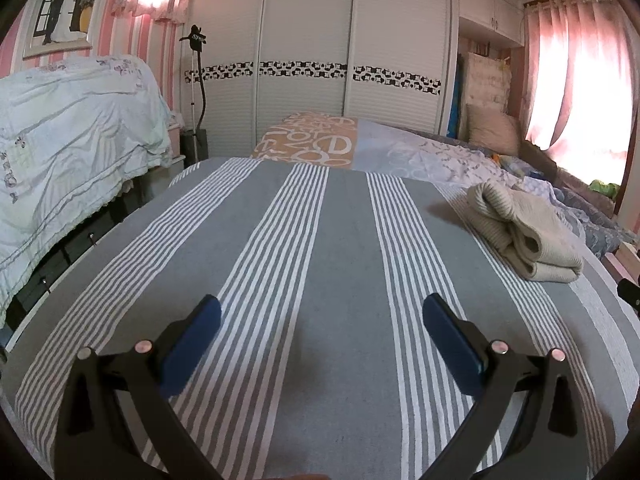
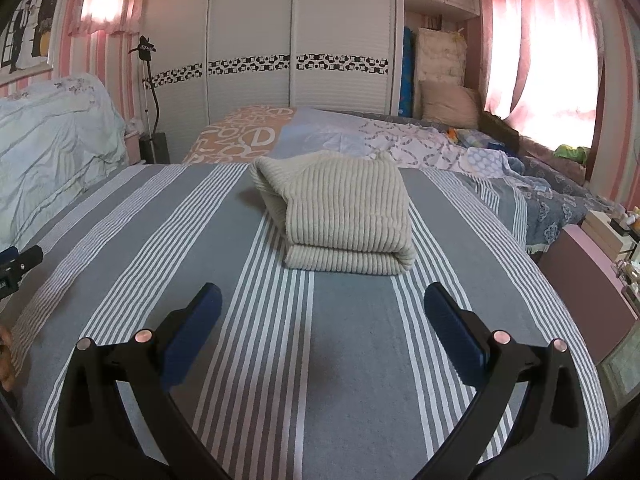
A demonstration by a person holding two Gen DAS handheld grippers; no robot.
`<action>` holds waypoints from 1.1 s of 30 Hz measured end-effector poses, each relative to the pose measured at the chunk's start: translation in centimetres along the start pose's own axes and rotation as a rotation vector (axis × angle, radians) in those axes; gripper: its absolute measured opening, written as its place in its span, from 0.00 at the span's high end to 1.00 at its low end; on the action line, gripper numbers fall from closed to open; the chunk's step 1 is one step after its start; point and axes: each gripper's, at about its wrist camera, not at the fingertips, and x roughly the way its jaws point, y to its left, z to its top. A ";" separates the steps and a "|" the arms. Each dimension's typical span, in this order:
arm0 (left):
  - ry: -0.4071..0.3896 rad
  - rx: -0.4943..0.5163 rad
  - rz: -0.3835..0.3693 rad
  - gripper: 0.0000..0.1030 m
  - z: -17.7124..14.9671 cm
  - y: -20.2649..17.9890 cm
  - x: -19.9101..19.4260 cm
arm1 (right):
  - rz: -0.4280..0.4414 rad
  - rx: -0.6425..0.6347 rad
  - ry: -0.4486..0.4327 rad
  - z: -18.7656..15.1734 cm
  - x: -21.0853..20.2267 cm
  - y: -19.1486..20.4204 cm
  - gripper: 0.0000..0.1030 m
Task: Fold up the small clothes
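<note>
Two grippers hover over a grey-and-white striped blanket [image 2: 348,340] spread across a bed, and both stand released, jaws wide apart with nothing between them. In the left wrist view the left gripper [image 1: 322,312] shows its blue pads [image 1: 192,344] above bare striped cloth, touching no garment. In the right wrist view the right gripper [image 2: 322,312] is spread the same way, its blue pads [image 2: 456,336] on either side of a band of white stripes.

One garment is on the bed — a cream ribbed knit [image 2: 340,216], folded into a thick, roughly square bundle with its layers stacked and the folded edge facing the right gripper. It rests on the striped blanket straight ahead of the right gripper, near but not touching the fingertips. From the left wrist view the same knit [image 1: 524,232] lies well off to the right, toward the blanket's edge, and its rolled open ends show on the near side.

At the left edge of the right wrist view a dark part of the other gripper's body [image 2: 18,264] juts in, with a bit of a hand [image 2: 5,356] below it.

Beyond the blanket lie an orange cloth printed with white letters [image 2: 240,136] and a pale patterned sheet [image 2: 416,144]. White sliding wardrobe doors [image 2: 296,36] with a black-and-white band fill the far wall — pink curtains [image 2: 536,48] glow at the window to the right. A rumpled pale quilt [image 1: 76,128] is heaped at the left.
</note>
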 end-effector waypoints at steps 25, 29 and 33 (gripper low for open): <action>0.041 0.025 0.010 0.02 -0.2 -1.0 0.4 | -0.010 0.007 0.013 -0.2 0.5 -0.2 0.03; 0.042 0.022 0.015 0.02 -0.3 -0.8 0.6 | -0.011 0.007 0.012 -0.2 0.5 -0.3 0.03; 0.041 0.038 0.027 0.02 -0.3 -1.0 0.7 | -0.011 0.010 0.015 -0.2 0.8 -0.2 0.03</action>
